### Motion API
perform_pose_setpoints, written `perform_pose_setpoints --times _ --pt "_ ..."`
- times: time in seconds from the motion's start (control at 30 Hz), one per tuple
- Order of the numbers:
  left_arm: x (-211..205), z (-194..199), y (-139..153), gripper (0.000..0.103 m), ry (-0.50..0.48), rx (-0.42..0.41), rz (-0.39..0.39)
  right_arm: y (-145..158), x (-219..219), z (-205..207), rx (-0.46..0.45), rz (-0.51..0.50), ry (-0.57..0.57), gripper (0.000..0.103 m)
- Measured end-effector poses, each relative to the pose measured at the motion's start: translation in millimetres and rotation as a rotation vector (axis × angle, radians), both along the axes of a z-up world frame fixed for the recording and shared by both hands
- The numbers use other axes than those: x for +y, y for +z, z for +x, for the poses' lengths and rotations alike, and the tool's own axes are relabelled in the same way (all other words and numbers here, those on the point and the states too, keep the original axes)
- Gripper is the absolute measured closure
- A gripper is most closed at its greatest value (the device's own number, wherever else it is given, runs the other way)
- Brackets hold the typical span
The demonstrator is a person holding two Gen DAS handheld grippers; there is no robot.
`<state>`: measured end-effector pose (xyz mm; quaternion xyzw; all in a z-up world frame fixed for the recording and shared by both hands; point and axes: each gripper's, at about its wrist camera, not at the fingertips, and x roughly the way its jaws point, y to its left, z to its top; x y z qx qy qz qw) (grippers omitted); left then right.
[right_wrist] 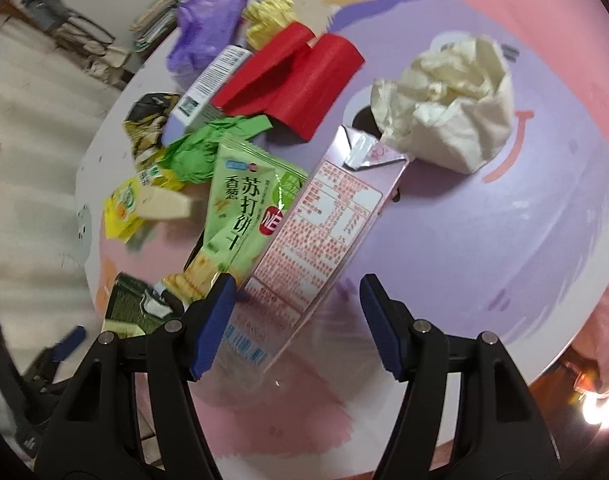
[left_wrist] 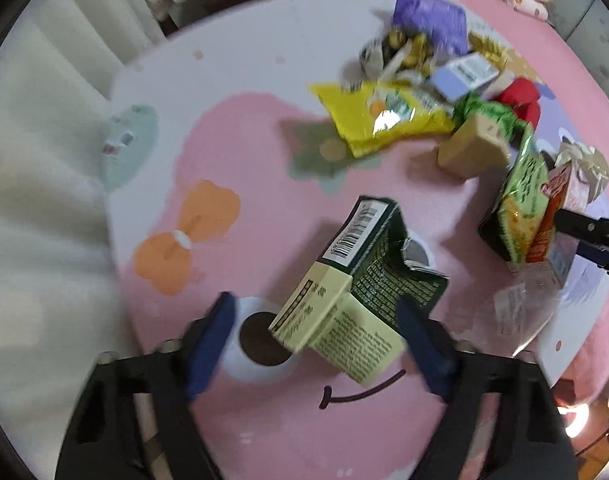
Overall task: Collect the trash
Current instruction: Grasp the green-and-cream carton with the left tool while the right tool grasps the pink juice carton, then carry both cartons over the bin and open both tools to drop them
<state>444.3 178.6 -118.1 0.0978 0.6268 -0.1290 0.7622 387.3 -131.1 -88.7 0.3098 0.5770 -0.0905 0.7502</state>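
Partly blurred: left gripper (left_wrist: 316,344) open around green carton (left_wrist: 356,288), contact unclear. Right gripper (right_wrist: 296,324) open; pink carton (right_wrist: 320,236) between pads, base cut off.

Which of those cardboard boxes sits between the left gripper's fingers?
The dark green and cream carton, torn open, with a barcode; the tan box and lavender box lie farther off.

Pastel cartoon-print mat (left_wrist: 264,128) w/ green carton (left_wrist: 356,292), yellow bag (left_wrist: 384,116), red box (right_wrist: 296,80), crumpled paper (right_wrist: 452,108).
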Motion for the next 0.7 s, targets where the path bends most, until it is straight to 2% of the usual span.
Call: perform_pose_setpoints --times 0.1,0.17,0.27,0.33,0.53,0.7 --pt "1 13 -22 0.045 0.012 0.059 -0.009 -4 -2 0 -0.010 0.021 -0.021 0.044" --pt "3 16 -29 0.048 0.017 0.073 -0.050 -5 -2 -2 -0.013 0.043 -0.027 0.048" --pt "1 16 -33 0.052 0.015 0.061 -0.059 -8 -4 0 0.007 0.077 -0.052 0.048" --pt "-1 12 -35 0.062 0.016 0.060 -0.072 -7 -7 4 0.021 0.089 -0.067 0.048" --pt "-3 1 -40 0.074 0.046 0.080 -0.110 -11 -8 20 0.094 0.131 -0.111 0.048" --pt "-9 -15 -36 0.084 0.047 0.052 -0.130 -20 -5 33 0.138 0.119 -0.111 0.041"
